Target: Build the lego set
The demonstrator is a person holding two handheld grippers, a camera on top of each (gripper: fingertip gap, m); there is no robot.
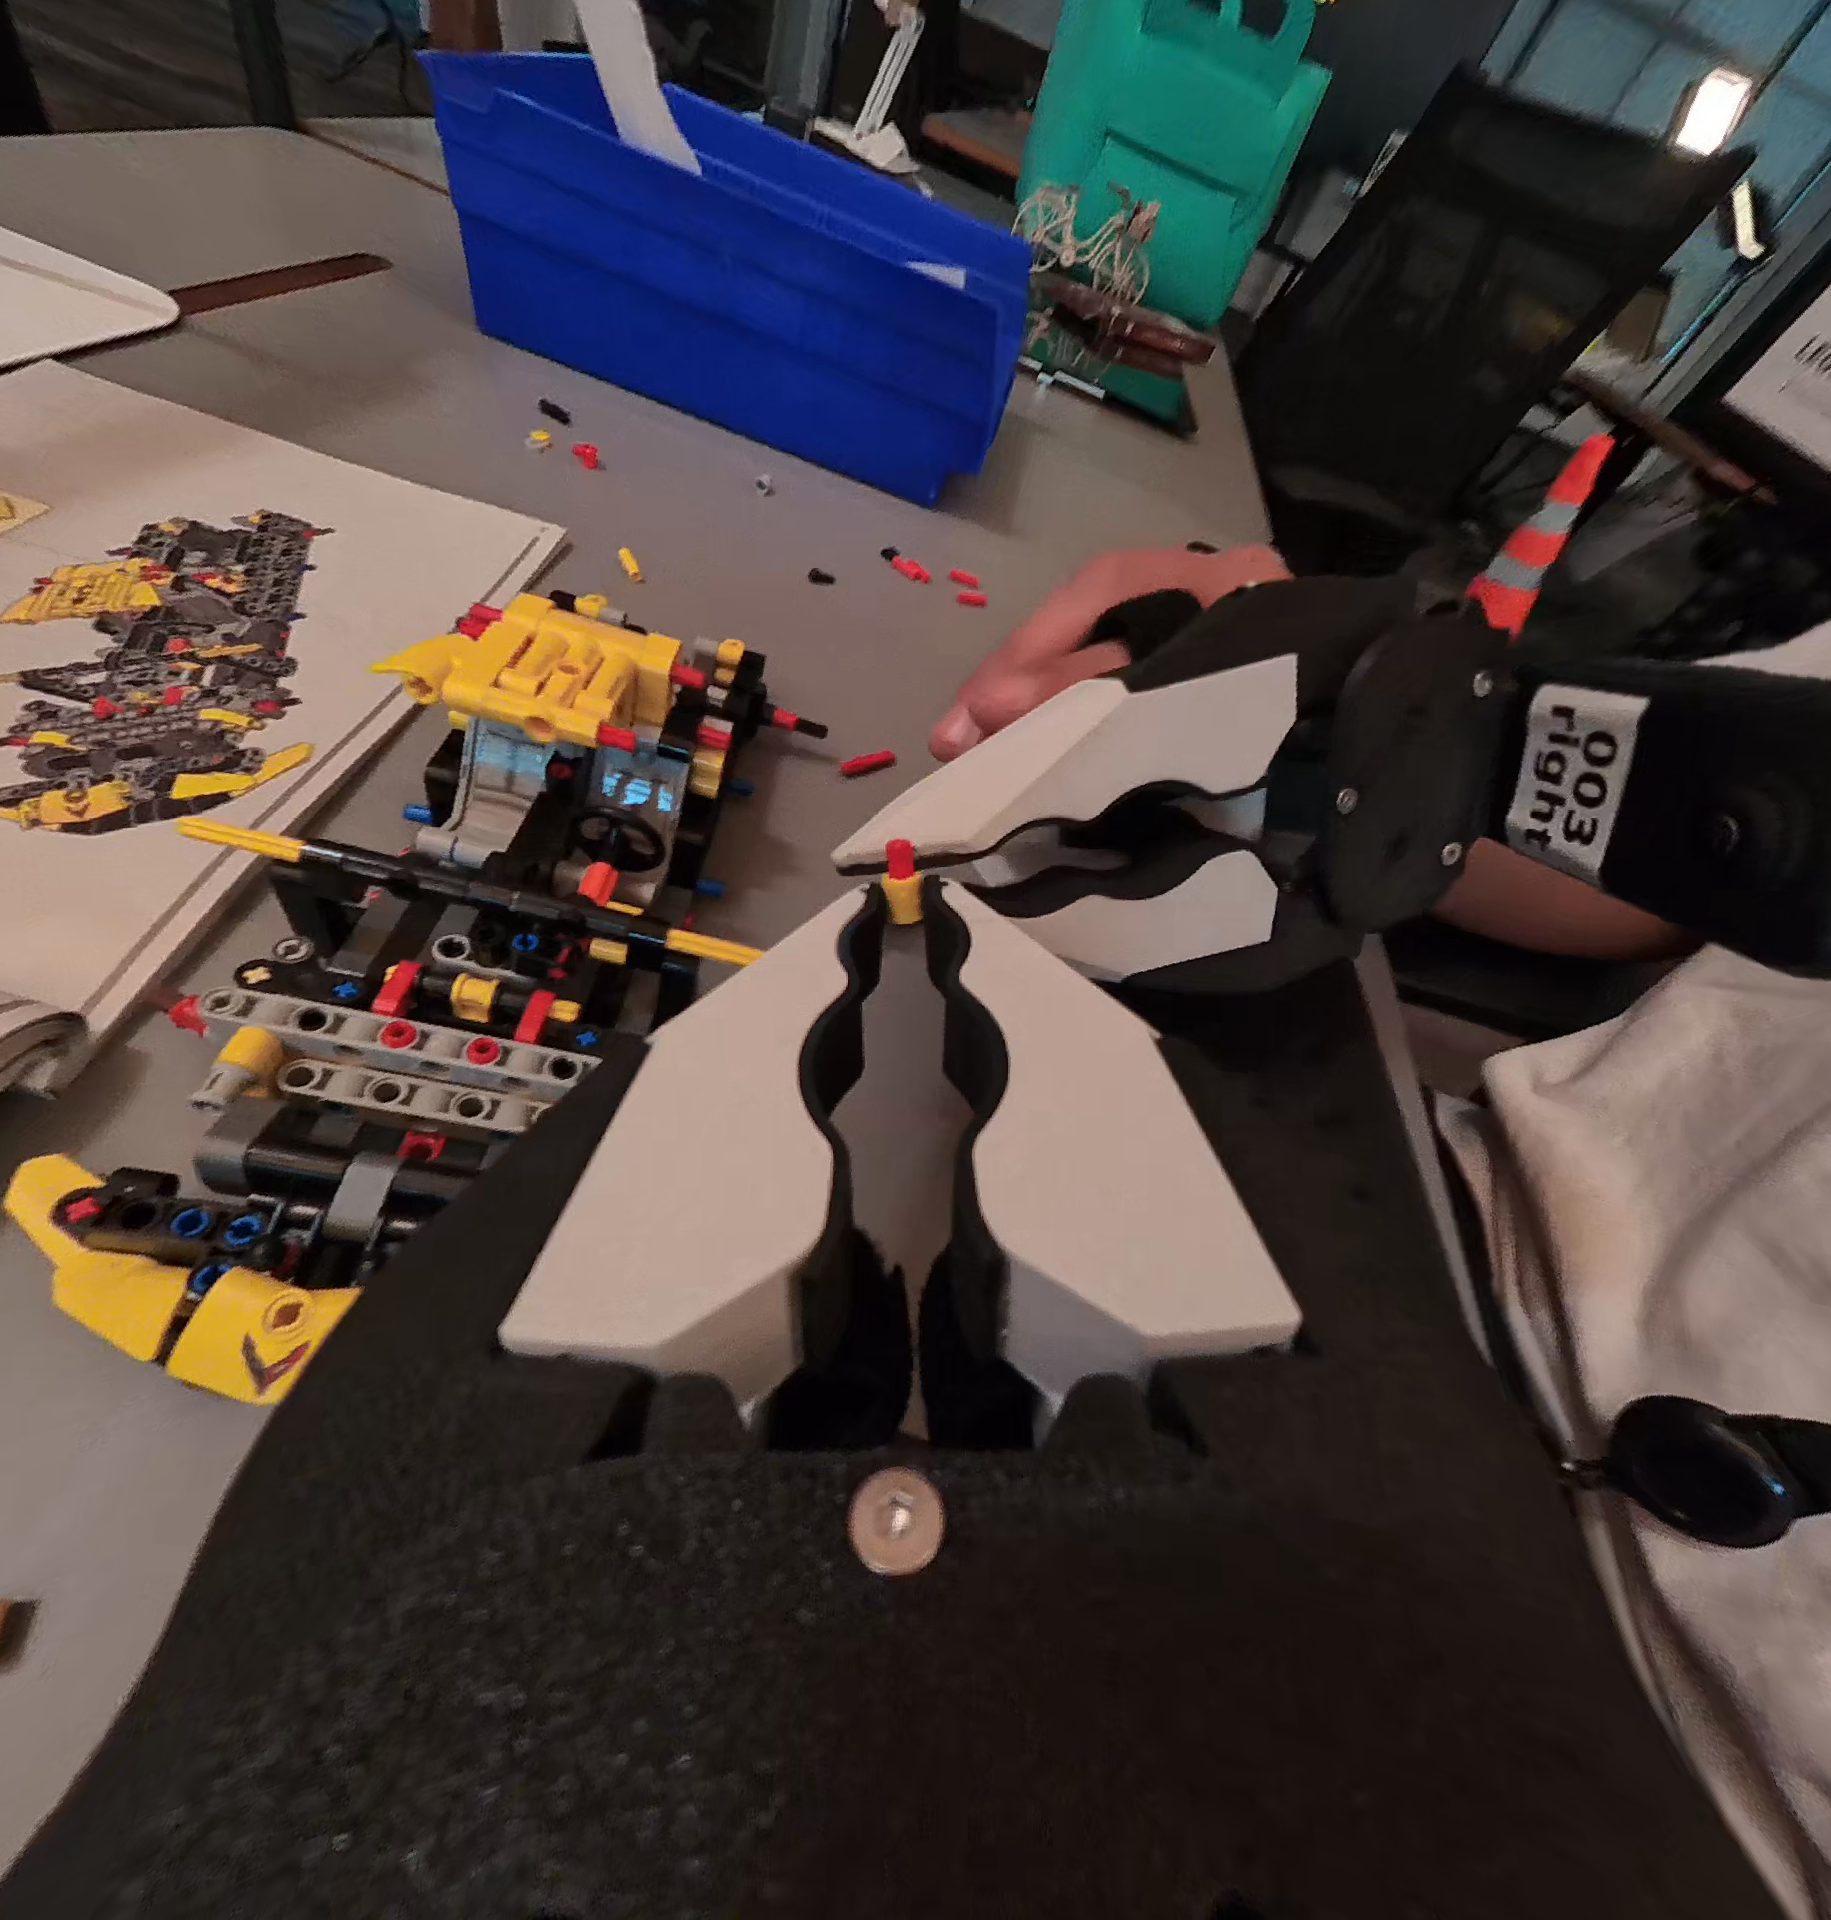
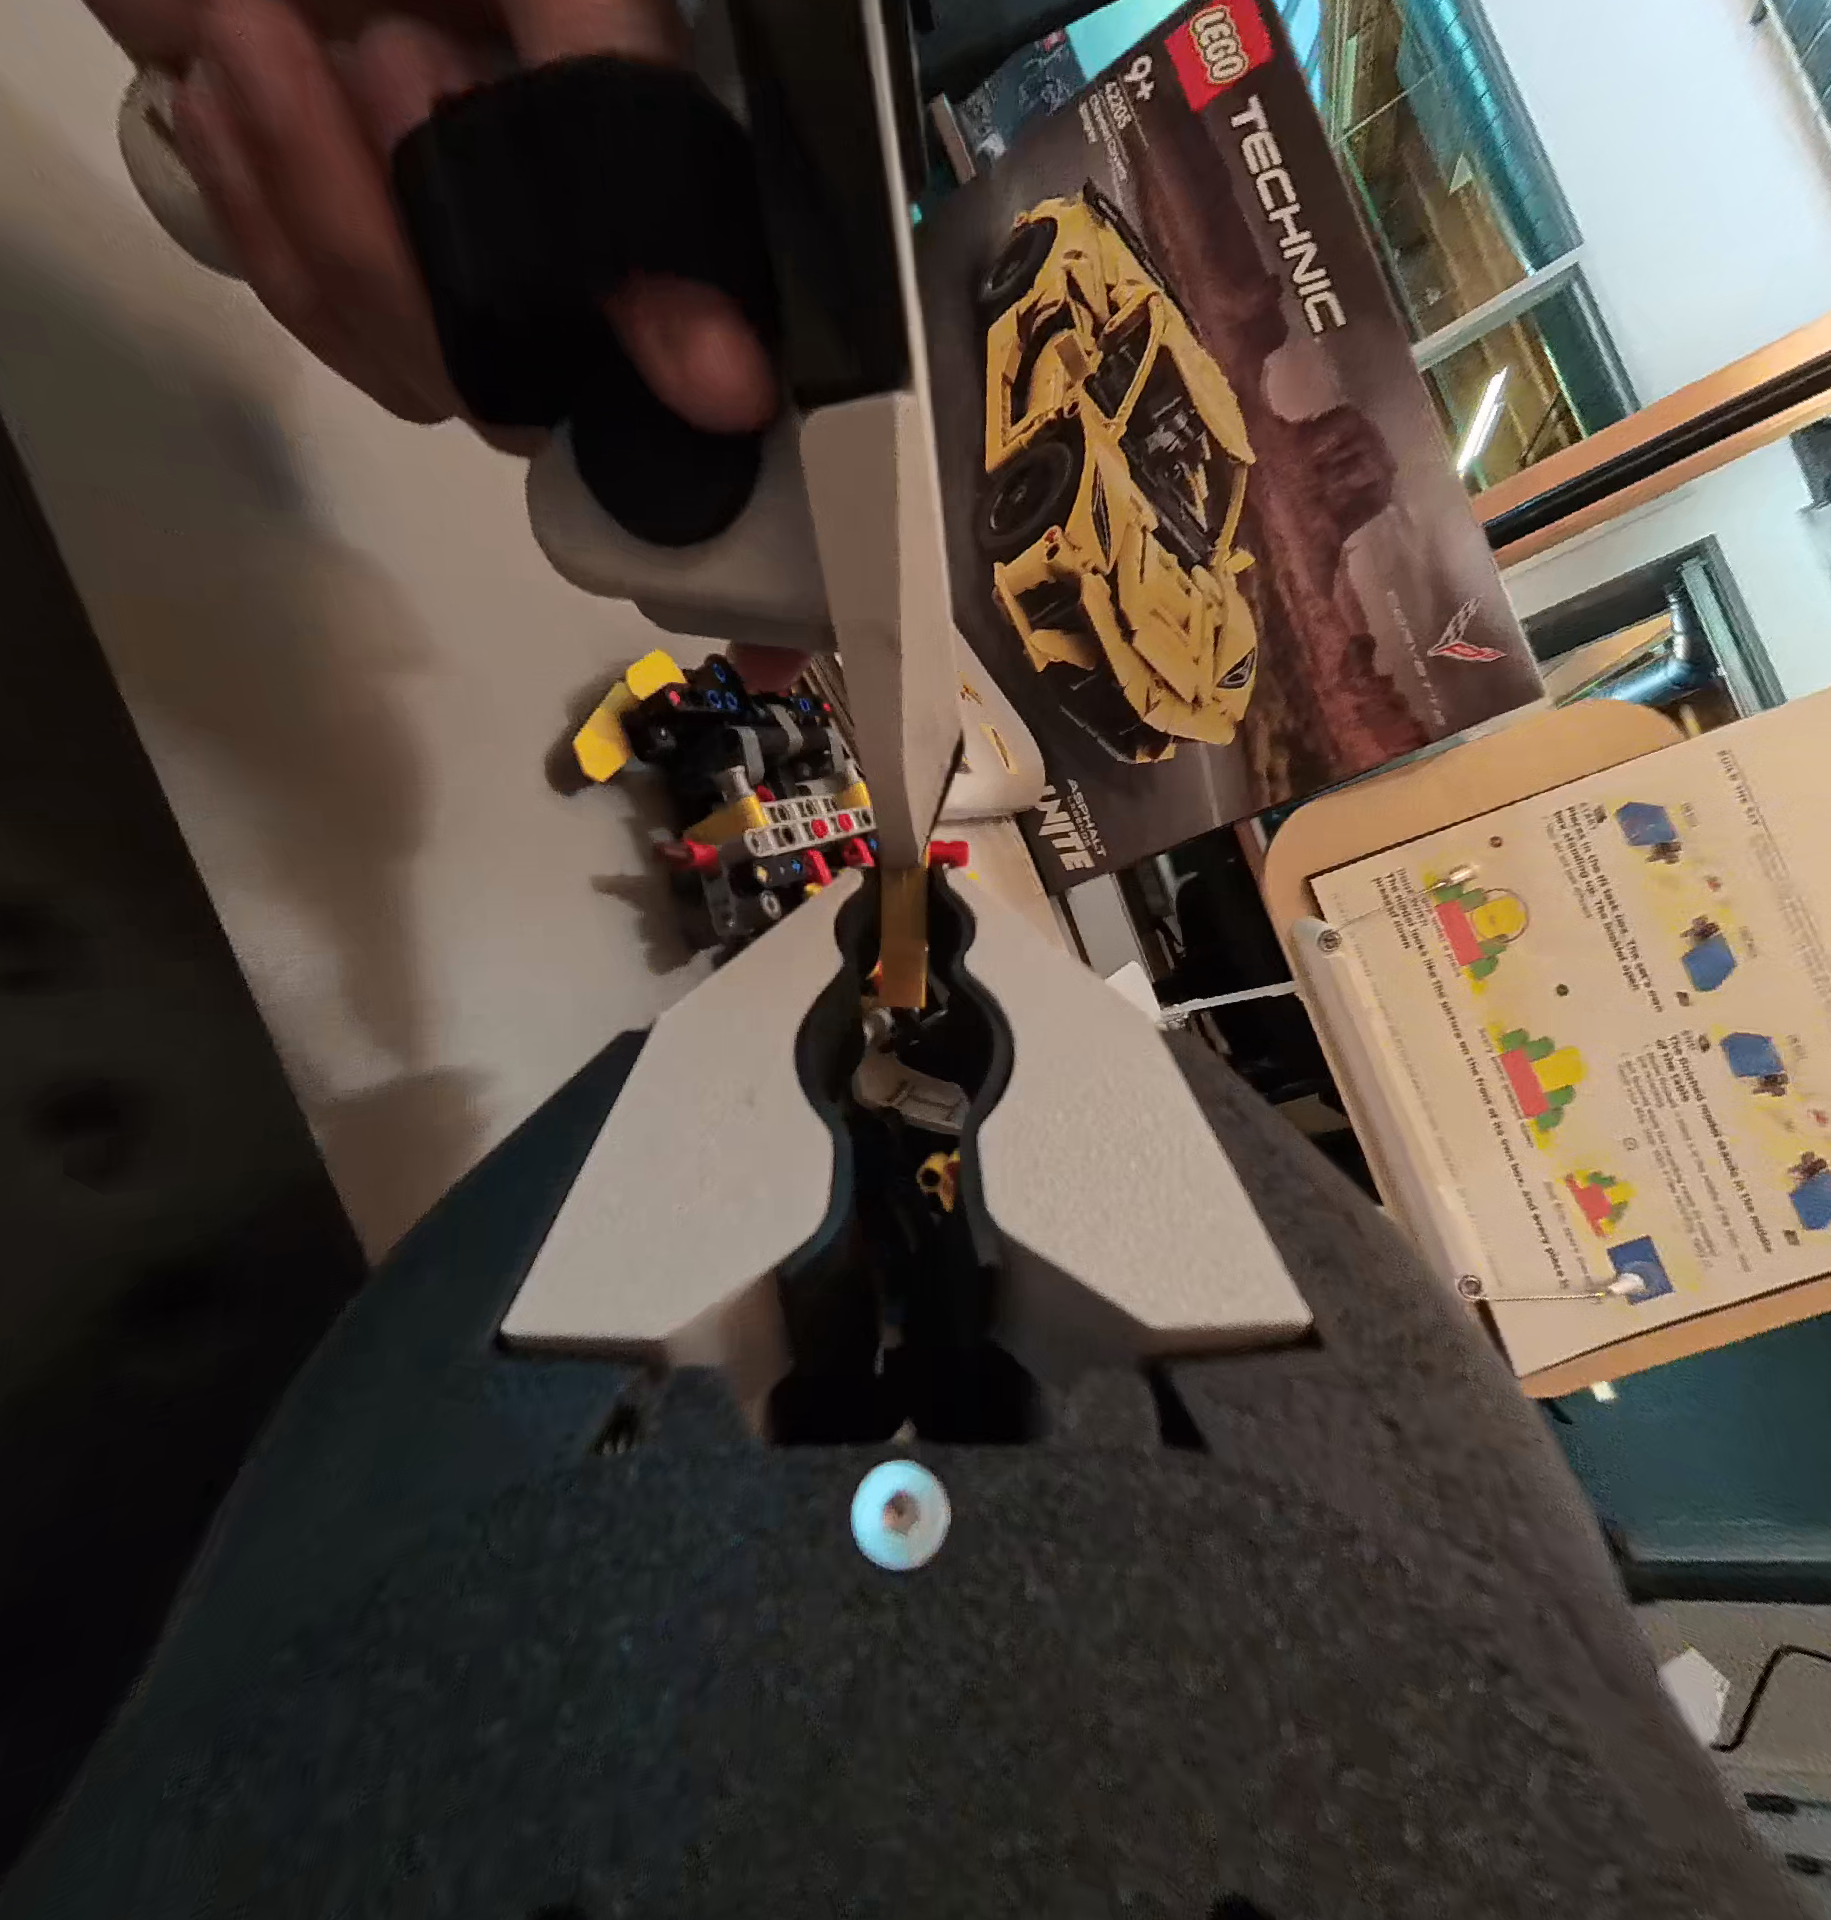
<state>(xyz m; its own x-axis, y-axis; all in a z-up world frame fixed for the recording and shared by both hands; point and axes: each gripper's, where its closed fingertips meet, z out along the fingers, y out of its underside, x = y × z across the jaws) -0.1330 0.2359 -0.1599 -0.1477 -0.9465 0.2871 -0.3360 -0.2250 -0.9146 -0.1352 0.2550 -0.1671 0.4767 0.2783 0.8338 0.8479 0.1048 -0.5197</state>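
- Where the two grippers meet above the desk (image 1: 942, 520), the left gripper (image 1: 900, 904) has its fingers clenched on a yellow piece (image 1: 900, 900).
- The right gripper (image 1: 895, 860) pinches a red pin (image 1: 898, 858) at that piece's top.
- Just left of the piece lies the car chassis (image 1: 454, 935).
- Beyond the chassis, loose pins (image 1: 932, 577), then a blue bin (image 1: 724, 270).

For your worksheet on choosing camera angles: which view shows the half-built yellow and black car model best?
The left wrist view: the car model lies along the table in nearly full length, sharp and mostly unobstructed. The right wrist view shows only its near end, small, farther off and partly hidden behind the left gripper's fingers.
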